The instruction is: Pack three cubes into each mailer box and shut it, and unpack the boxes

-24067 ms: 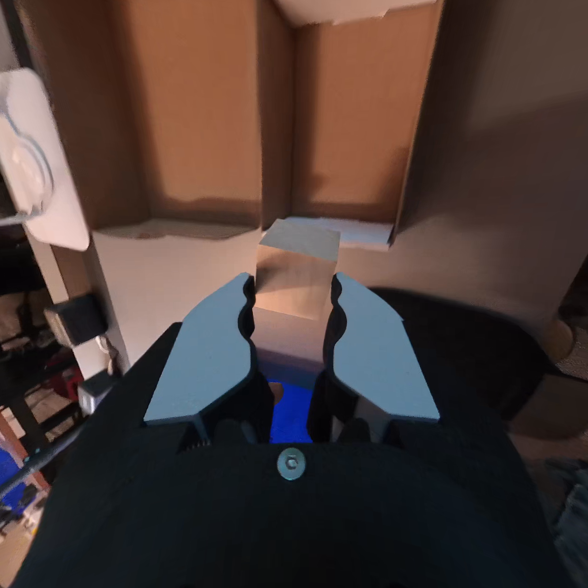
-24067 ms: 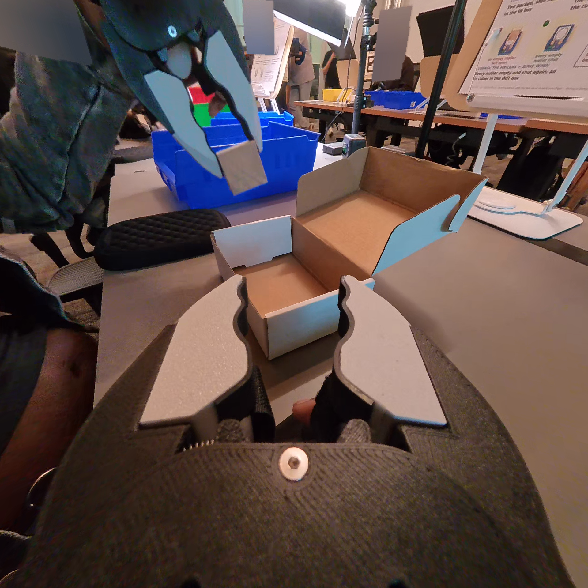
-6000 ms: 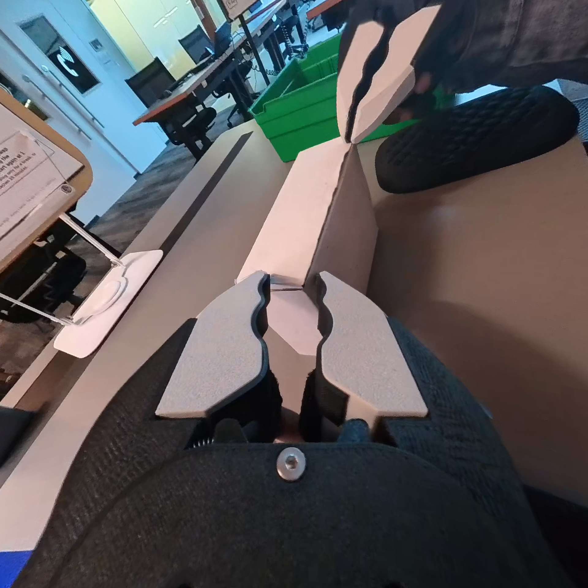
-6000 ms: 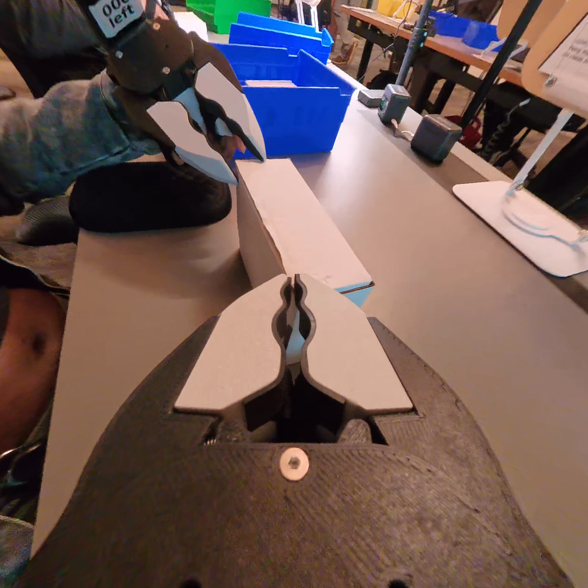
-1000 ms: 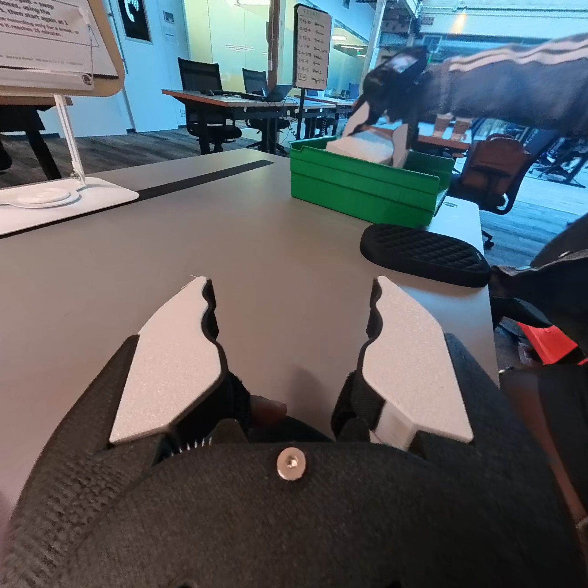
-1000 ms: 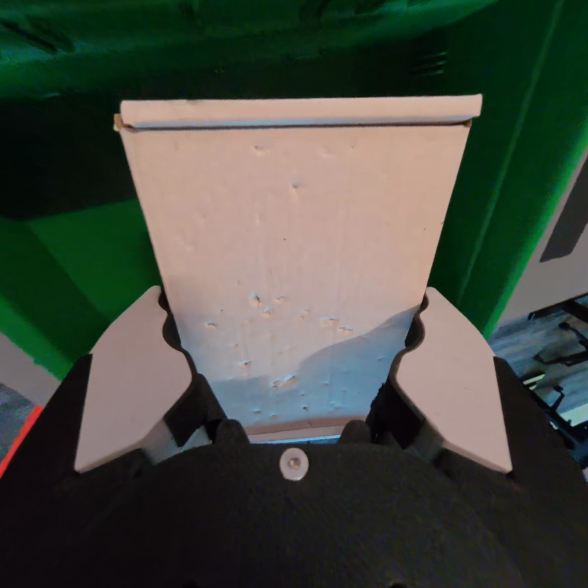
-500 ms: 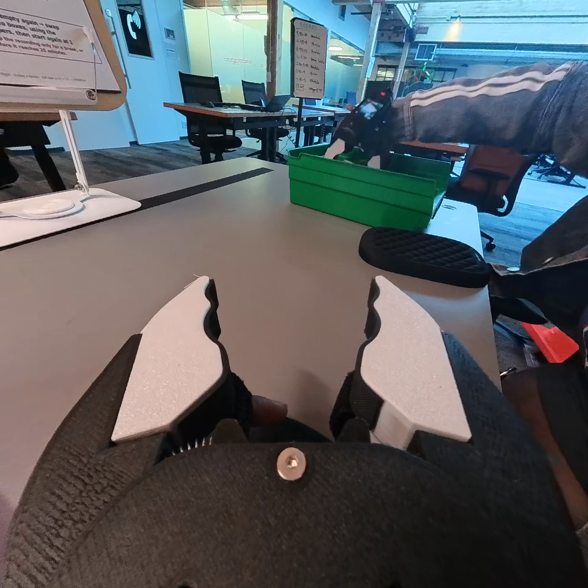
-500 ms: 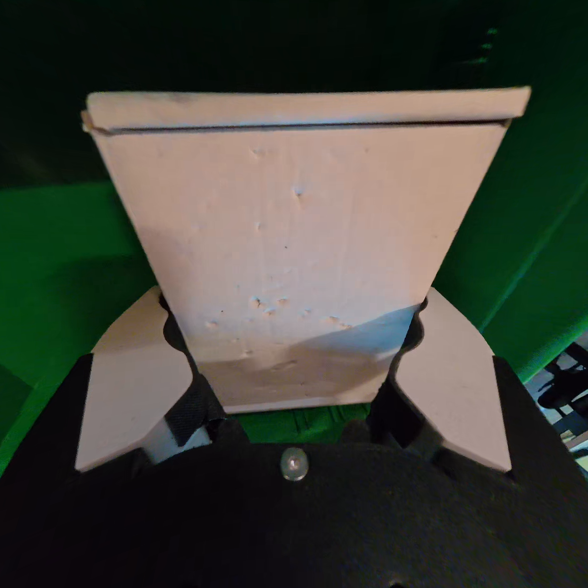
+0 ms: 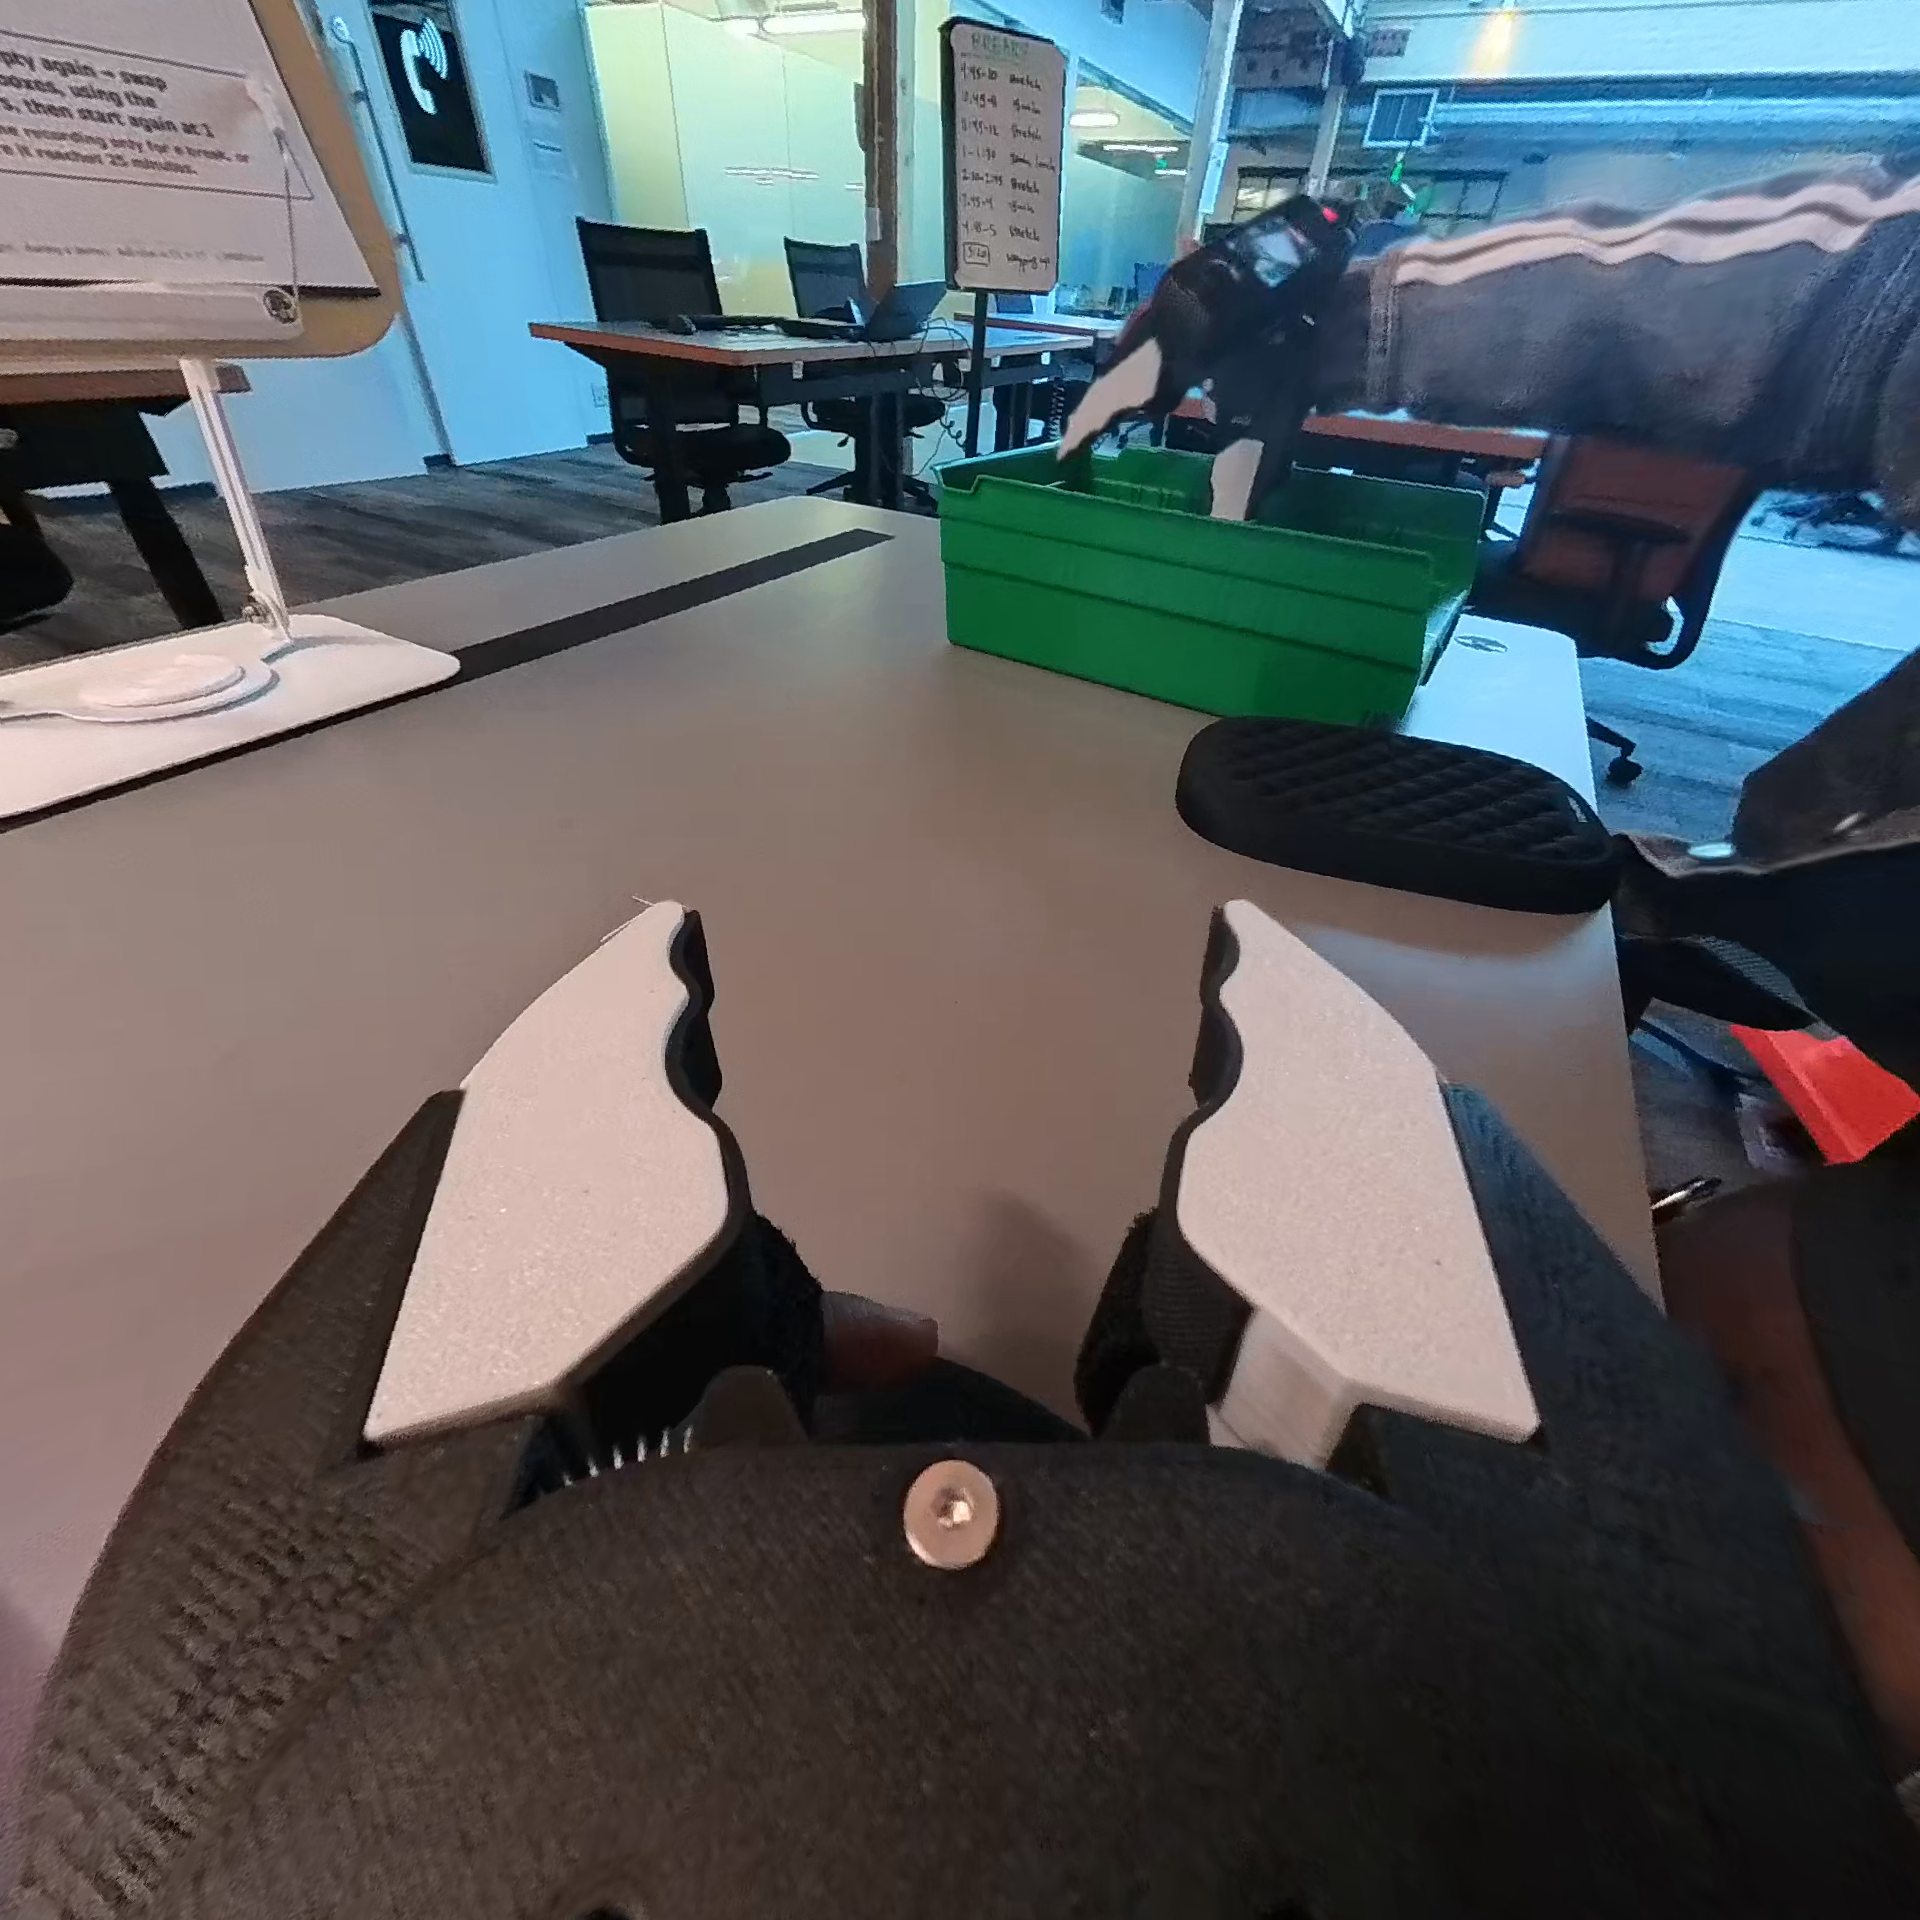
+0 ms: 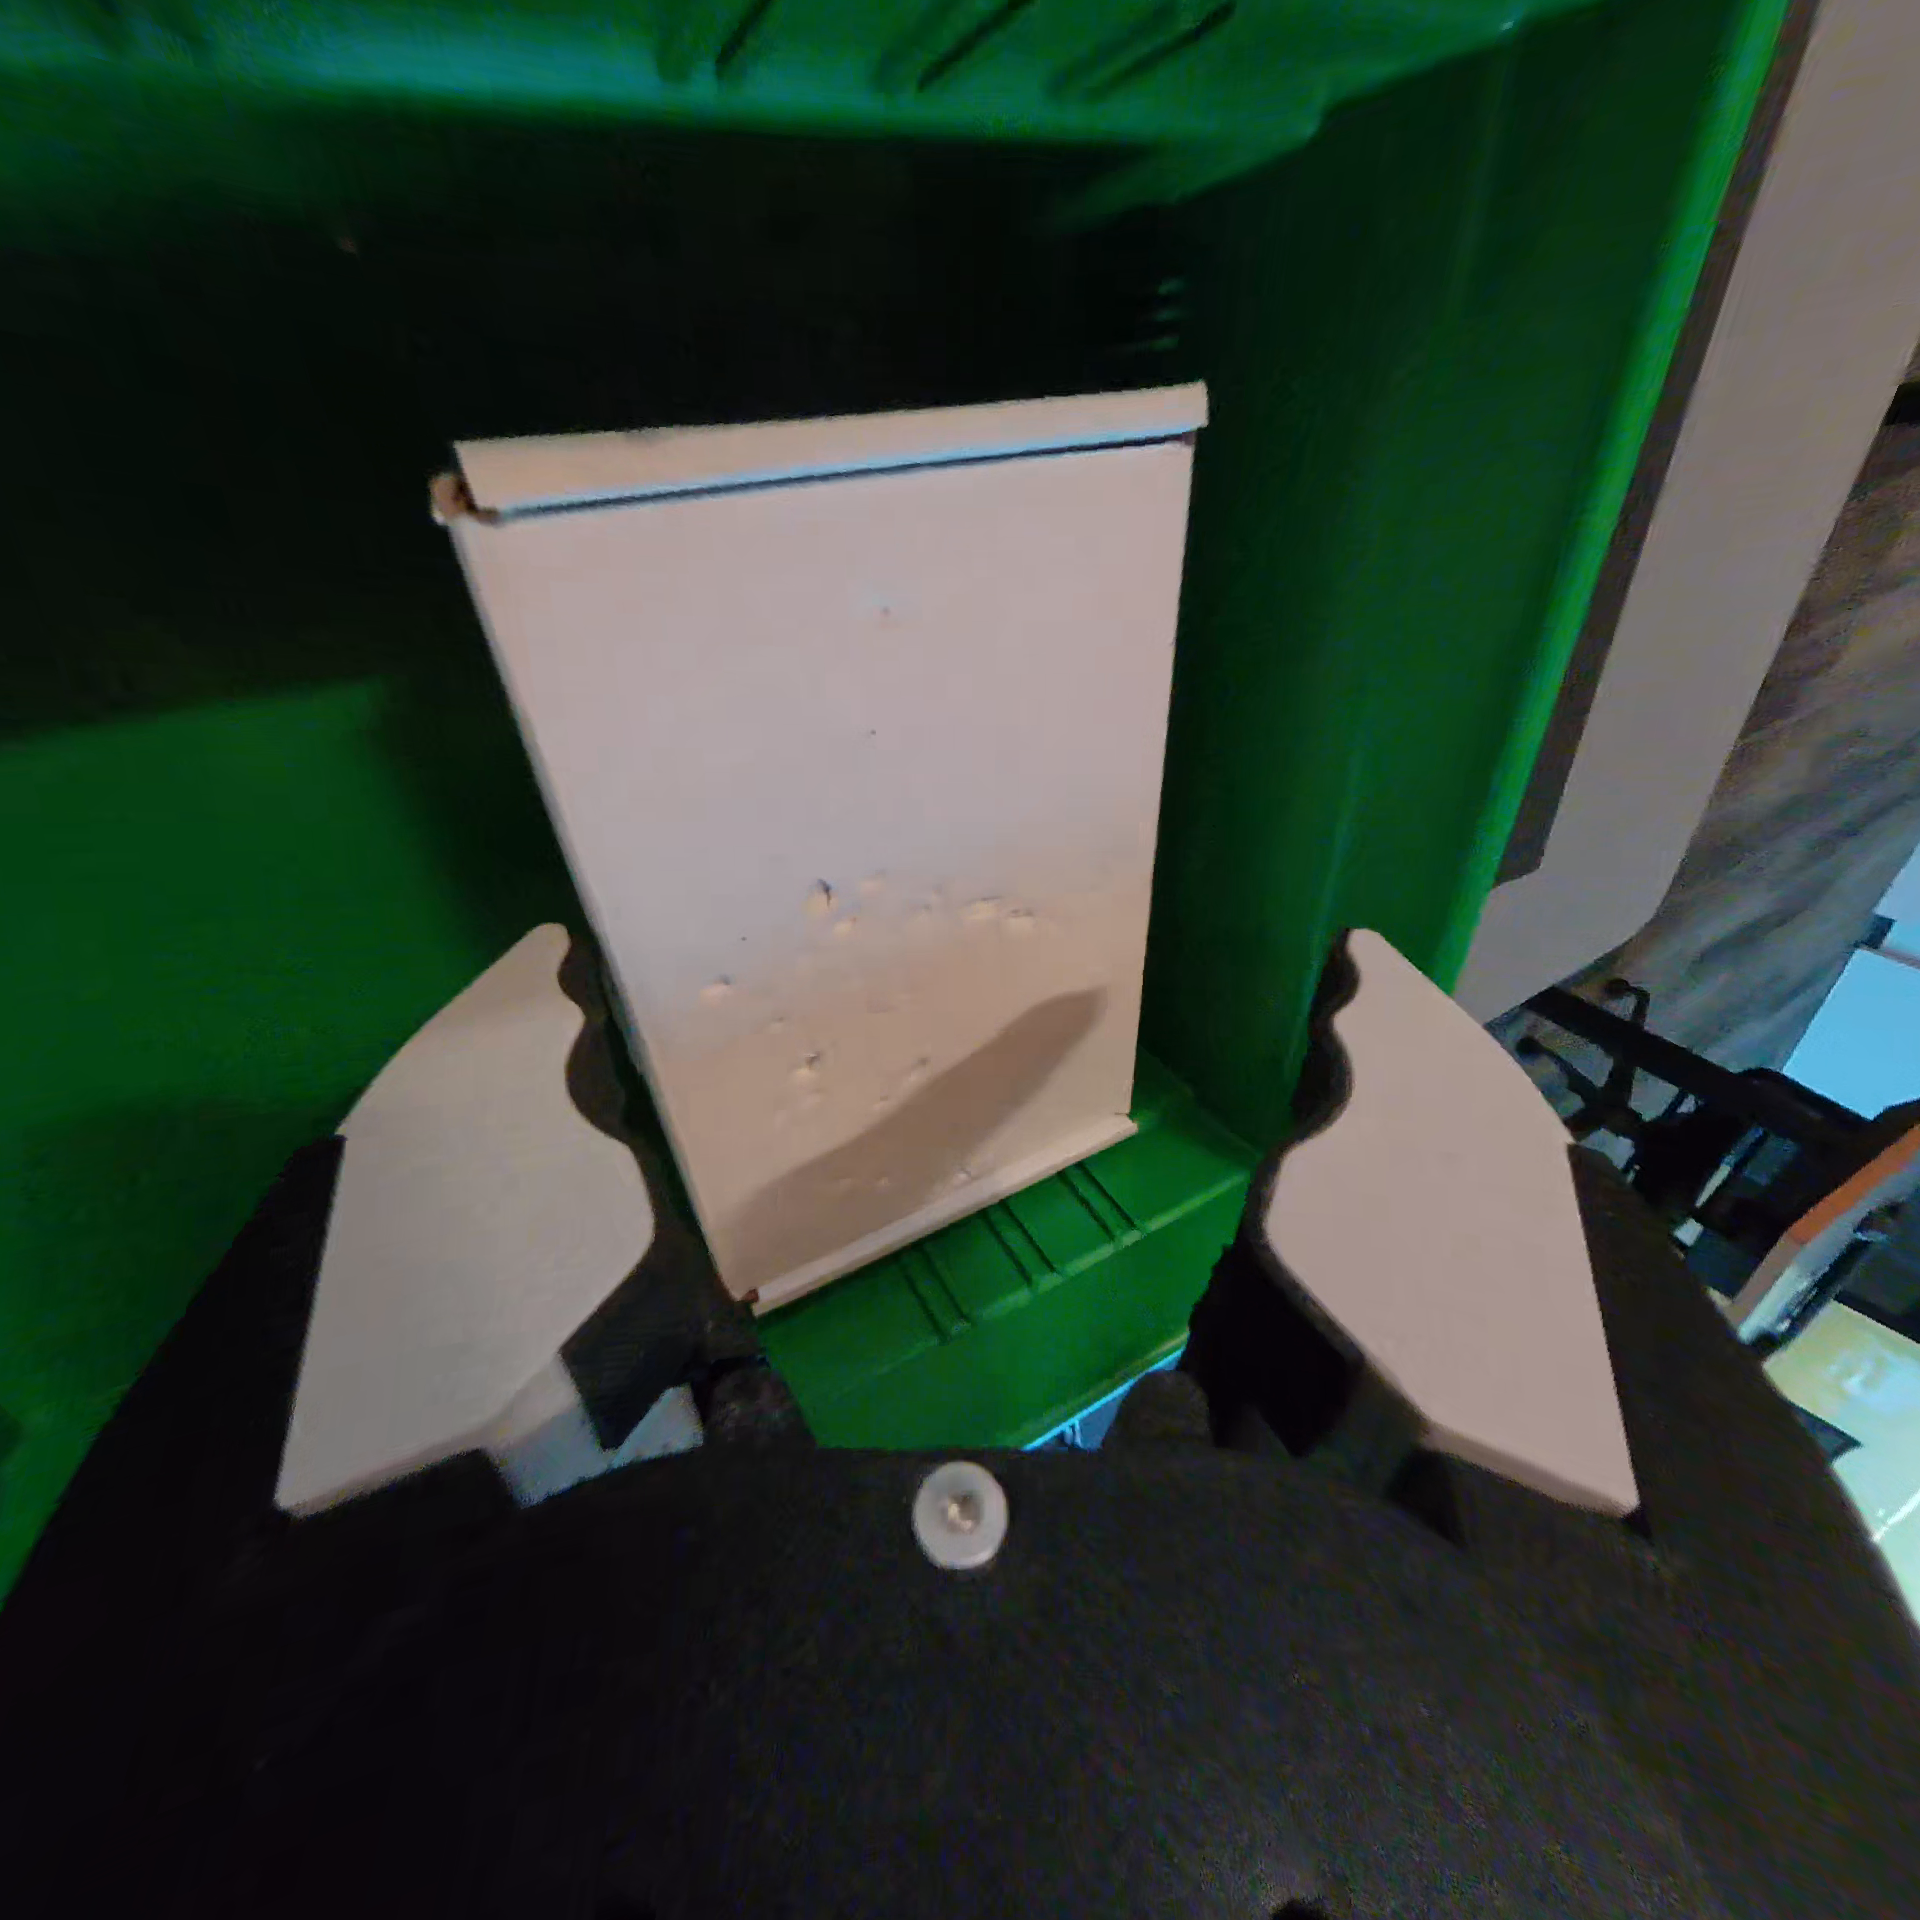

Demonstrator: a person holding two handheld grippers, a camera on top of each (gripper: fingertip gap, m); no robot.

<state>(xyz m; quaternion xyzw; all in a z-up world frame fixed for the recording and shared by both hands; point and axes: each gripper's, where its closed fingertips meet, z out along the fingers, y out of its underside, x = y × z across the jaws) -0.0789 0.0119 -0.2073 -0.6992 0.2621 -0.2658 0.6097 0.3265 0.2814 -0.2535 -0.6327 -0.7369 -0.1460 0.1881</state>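
Observation:
A shut white mailer box (image 10: 831, 831) lies flat inside the green bin (image 10: 208, 883), near the bin's right wall. My right gripper (image 10: 956, 987) hangs over it with its jaws wide open; the box lies free between and below the fingers. In the left wrist view the right gripper (image 9: 1153, 457) shows far off, fingers dipped into the green bin (image 9: 1195, 603). My left gripper (image 9: 951, 925) is open and empty, low over the bare grey table (image 9: 727, 831). No cubes show.
A black padded rest (image 9: 1392, 810) lies on the table just in front of the green bin. A white sign stand base (image 9: 177, 686) sits at the far left. A sleeved arm (image 9: 1621, 312) reaches over the bin. The table's right edge is near. Left tips to right tips: about 50 cm.
My right gripper has opened wider and let go of the mailer box, which now lies on the bin floor. The gripper has drawn back a little. The left gripper has hardly moved.

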